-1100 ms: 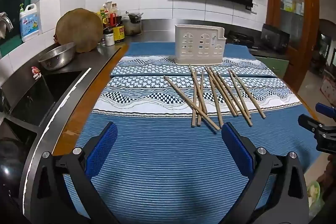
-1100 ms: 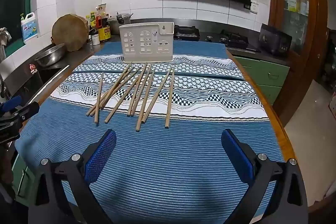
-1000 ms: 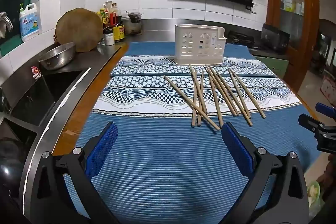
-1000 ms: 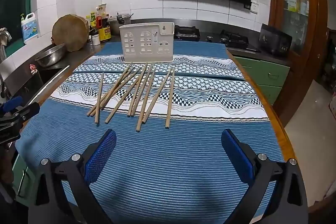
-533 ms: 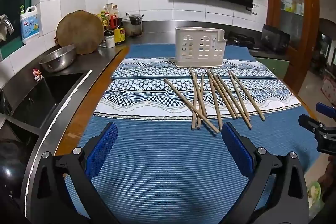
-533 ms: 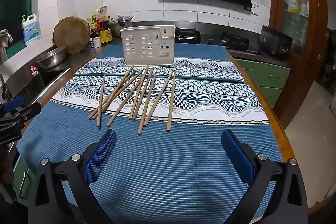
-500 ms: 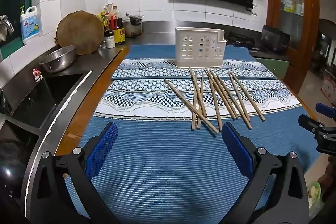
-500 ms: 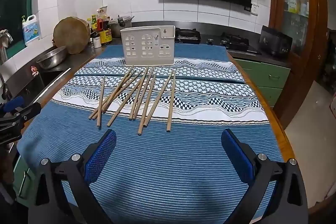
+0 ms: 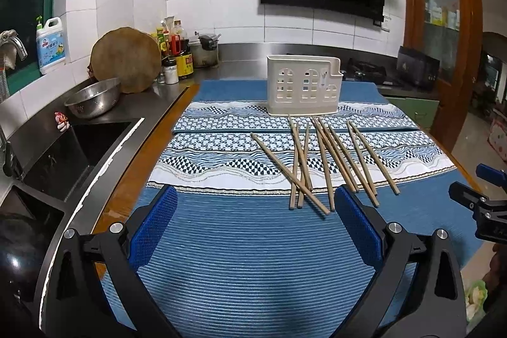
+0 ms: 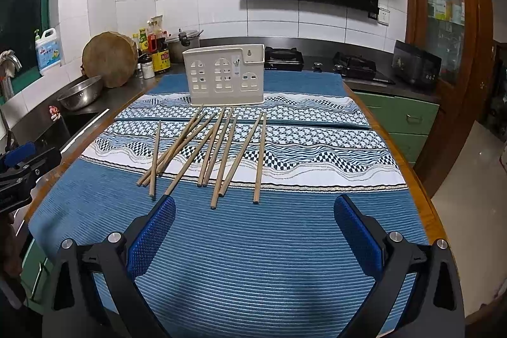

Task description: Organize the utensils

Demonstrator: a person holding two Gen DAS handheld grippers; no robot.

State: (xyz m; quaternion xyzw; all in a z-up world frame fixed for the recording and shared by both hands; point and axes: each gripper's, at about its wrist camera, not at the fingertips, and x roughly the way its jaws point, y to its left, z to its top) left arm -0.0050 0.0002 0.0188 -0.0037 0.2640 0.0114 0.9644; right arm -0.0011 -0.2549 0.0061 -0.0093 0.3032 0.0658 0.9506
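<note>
Both my grippers hover low over the blue cloth (image 9: 253, 258), jaws spread wide, holding nothing.

The white utensil holder (image 10: 225, 75) stands upright at upper centre of the right view. The chopsticks (image 10: 221, 148) lie loose mid-frame, long axes running from holder toward me, fanned slightly, some crossing. My left gripper (image 9: 256, 230) sits level at the bottom of its frame, chopsticks right of centre; my right gripper (image 10: 255, 232) likewise, chopsticks left of centre.
</note>
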